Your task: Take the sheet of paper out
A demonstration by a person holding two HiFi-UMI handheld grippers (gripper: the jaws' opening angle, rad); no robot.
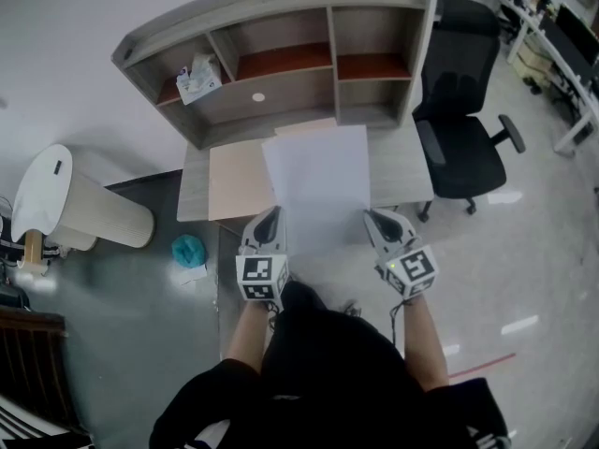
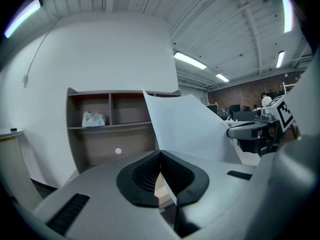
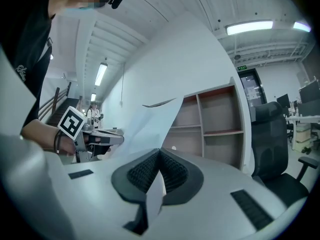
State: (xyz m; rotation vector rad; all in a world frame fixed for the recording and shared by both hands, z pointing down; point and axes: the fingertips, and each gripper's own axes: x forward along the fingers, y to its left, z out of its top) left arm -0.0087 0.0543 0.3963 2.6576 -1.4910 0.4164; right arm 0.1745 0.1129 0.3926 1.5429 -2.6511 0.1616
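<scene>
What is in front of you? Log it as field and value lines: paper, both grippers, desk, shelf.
paper: white sheet of paper, held over the desk
left gripper: shut on the sheet's near left corner
right gripper: shut on the near right corner
shelf unit: at the desk's back, white packet in its left compartment
chair: black office chair, right of the desk

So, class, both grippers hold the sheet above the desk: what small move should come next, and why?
Probably draw both hands back toward the person together, jaws shut. The left gripper and right gripper each pinch a near corner of the sheet, whose far edge reaches over the desk toward the shelf unit; an even pull should clear it without tearing.
</scene>
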